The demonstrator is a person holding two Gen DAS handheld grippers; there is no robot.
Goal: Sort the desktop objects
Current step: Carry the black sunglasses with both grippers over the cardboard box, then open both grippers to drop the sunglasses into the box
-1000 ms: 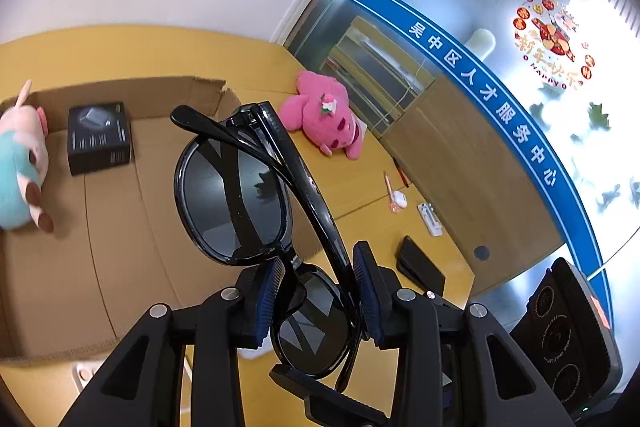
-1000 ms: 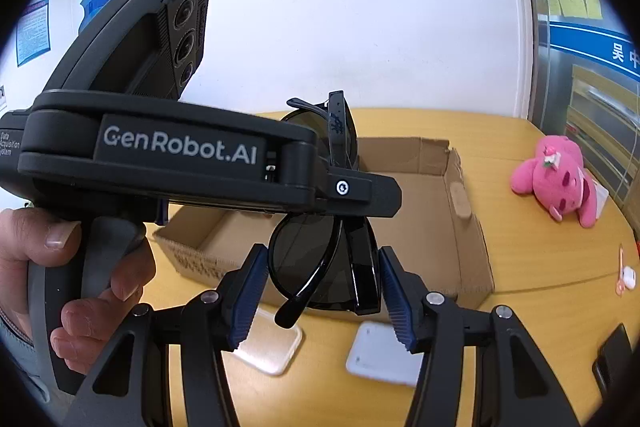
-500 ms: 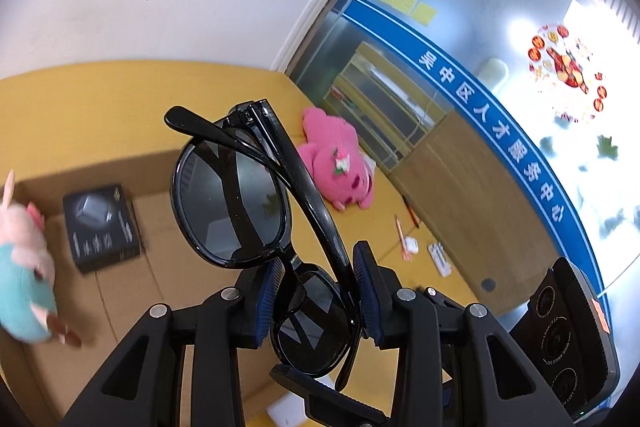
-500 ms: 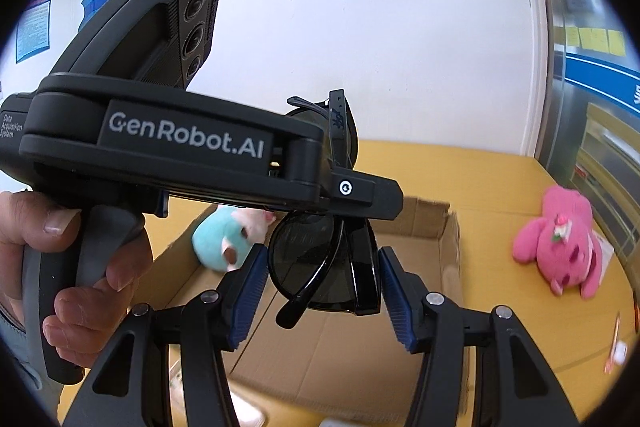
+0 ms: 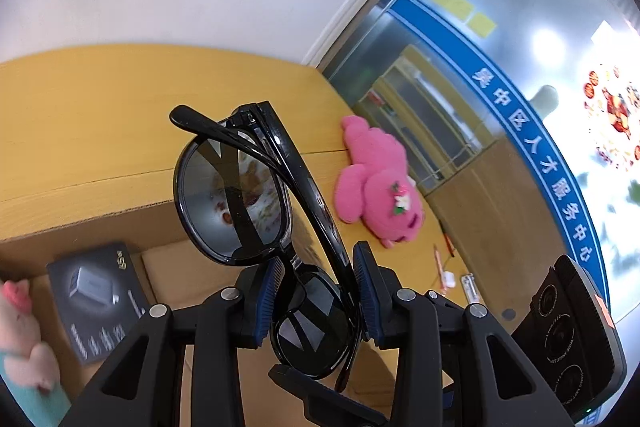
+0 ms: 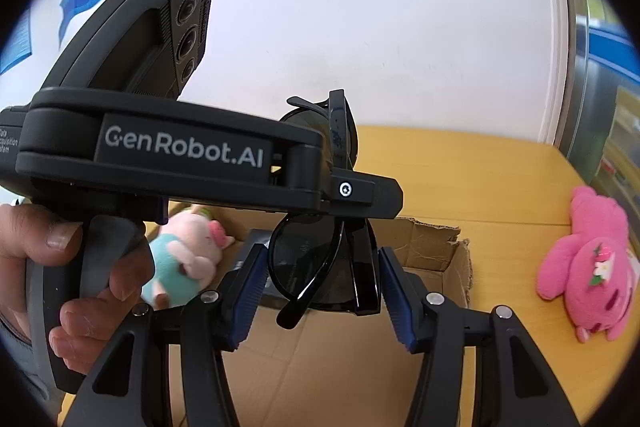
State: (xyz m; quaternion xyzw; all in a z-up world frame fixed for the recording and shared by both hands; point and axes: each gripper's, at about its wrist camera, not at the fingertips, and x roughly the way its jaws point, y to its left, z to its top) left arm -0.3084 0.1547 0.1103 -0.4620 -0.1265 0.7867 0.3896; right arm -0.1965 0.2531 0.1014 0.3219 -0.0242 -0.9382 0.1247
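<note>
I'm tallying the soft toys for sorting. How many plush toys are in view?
2. The pink plush toy lies on the wooden table, outside the cardboard box. The pink-and-teal pig plush lies inside the box. Others may be hidden behind the grippers.

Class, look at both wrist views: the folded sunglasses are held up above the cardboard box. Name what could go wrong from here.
1. The left gripper pinches the black folded sunglasses by one lens end only; they may pivot or slip.
2. The open right gripper brackets the lower lens; closing could smudge it.
3. Released here, they could land on the black carton in the cardboard box.
</note>
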